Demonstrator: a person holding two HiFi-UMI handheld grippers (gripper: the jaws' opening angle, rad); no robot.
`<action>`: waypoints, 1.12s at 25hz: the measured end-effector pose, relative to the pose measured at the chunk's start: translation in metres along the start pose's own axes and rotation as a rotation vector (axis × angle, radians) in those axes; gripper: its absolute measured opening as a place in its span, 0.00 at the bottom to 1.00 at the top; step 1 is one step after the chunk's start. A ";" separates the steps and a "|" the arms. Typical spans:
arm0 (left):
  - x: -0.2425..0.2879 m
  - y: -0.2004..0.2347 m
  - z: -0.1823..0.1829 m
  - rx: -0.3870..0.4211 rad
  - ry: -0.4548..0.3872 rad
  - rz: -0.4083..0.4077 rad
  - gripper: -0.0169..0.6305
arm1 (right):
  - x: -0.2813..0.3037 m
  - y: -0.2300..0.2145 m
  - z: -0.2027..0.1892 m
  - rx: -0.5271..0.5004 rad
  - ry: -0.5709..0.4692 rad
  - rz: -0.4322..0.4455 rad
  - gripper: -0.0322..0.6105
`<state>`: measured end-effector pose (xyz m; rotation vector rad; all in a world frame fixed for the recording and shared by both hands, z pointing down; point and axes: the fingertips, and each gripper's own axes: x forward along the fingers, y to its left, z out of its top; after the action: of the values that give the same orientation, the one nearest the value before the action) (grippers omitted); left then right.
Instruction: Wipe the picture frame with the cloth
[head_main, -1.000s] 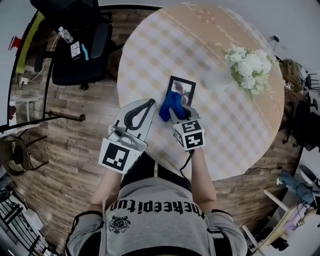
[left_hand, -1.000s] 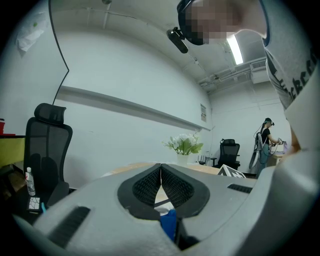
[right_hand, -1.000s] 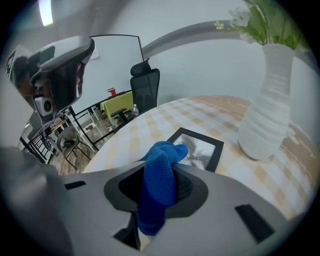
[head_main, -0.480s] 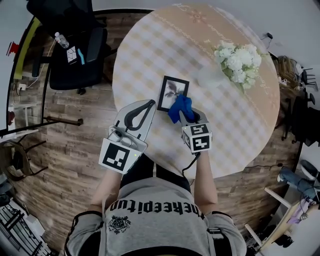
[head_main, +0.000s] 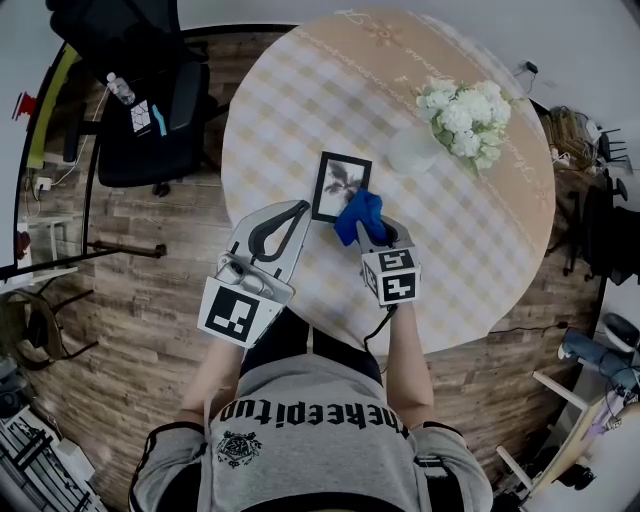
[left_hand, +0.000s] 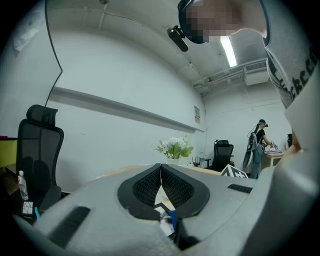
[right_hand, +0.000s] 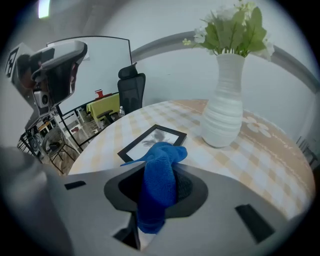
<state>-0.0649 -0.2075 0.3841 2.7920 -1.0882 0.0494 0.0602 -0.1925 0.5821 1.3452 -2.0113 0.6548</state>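
1. Shifted sideways since a second ago: right gripper (head_main: 364, 228) and blue cloth (head_main: 358, 214), then over the near left part of the picture frame (head_main: 339, 180), now over its near right corner.
2. Nearest the body: left gripper (head_main: 297, 209), held above the near side of the table just left of the frame. Pinched together on nothing, clear of both frame and cloth.
3. Just beyond: right gripper clamped on the cloth, with a bunched fold poking out past the jaw tips toward the frame.
4. Picture frame: black-bordered with a pale plant print, lying flat on the checked round table (head_main: 470, 250). Far end and left side uncovered.
5. Cannot tell whether pressed onto the glass or held just above it.
6. Farther off: white vase (right_hand: 226, 107) of white flowers (head_main: 462, 115), well apart from the frame. Past the table, black office chair (head_main: 150, 110) on a wood floor.
7. Judged to be mid-wipe, with much of the glass probably left to cover. To do it well:
   - Keep the fold low and flat on the surface.
   - Sweep edge to edge in overlapping passes, taking in border and corners.
   - Press lightly to avoid skating the unsecured frame across the tablecloth.
   - Steady the left edge with the idle left gripper at any sign of slipping.
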 end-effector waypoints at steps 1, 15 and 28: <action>0.000 -0.001 0.002 0.002 -0.003 -0.002 0.05 | -0.004 0.000 0.003 0.006 -0.024 -0.006 0.19; 0.004 -0.027 0.033 0.043 -0.067 -0.059 0.05 | -0.084 -0.008 0.051 0.039 -0.264 -0.070 0.19; 0.004 -0.058 0.042 0.065 -0.091 -0.140 0.05 | -0.150 0.000 0.085 0.043 -0.455 -0.098 0.19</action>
<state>-0.0235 -0.1747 0.3357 2.9467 -0.9223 -0.0599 0.0837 -0.1580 0.4151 1.7282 -2.2677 0.3693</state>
